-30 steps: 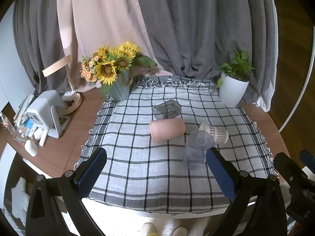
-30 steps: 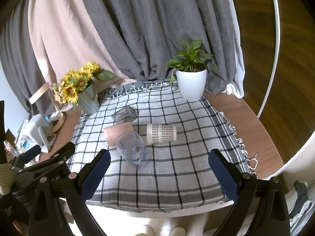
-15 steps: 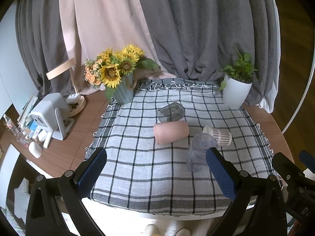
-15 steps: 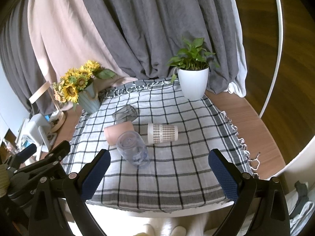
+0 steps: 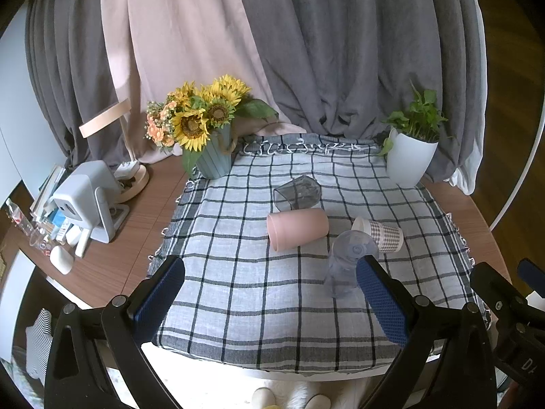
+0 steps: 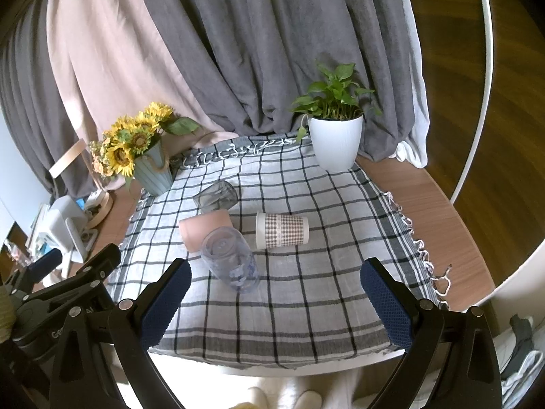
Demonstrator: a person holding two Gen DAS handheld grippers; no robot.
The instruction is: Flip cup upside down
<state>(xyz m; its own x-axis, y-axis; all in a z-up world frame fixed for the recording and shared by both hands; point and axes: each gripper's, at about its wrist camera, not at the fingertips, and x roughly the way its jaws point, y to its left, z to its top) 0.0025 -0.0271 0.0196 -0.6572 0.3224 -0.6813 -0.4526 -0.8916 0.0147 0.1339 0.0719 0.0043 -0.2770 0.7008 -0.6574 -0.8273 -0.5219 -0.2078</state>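
Several cups sit on a checked cloth [image 5: 238,272] [image 6: 306,293]. A clear bluish cup [image 5: 344,266] [image 6: 230,260] stands upside down nearest me. A pink cup [image 5: 298,228] [image 6: 204,230], a checked paper cup [image 5: 379,233] [image 6: 282,230] and a grey clear cup [image 5: 297,192] [image 6: 215,197] lie on their sides behind it. My left gripper [image 5: 269,301] is open and empty above the cloth's near edge. My right gripper [image 6: 276,303] is open and empty too, to the right of the left one.
A sunflower vase [image 5: 213,156] [image 6: 153,170] stands at the cloth's back left, a white plant pot [image 5: 408,160] [image 6: 335,145] at the back right. A white device [image 5: 87,197] and small clutter sit on the wooden table at left. Curtains hang behind.
Both grippers have drawn back and risen slightly, so the cups look a little farther off. The cups have not moved.
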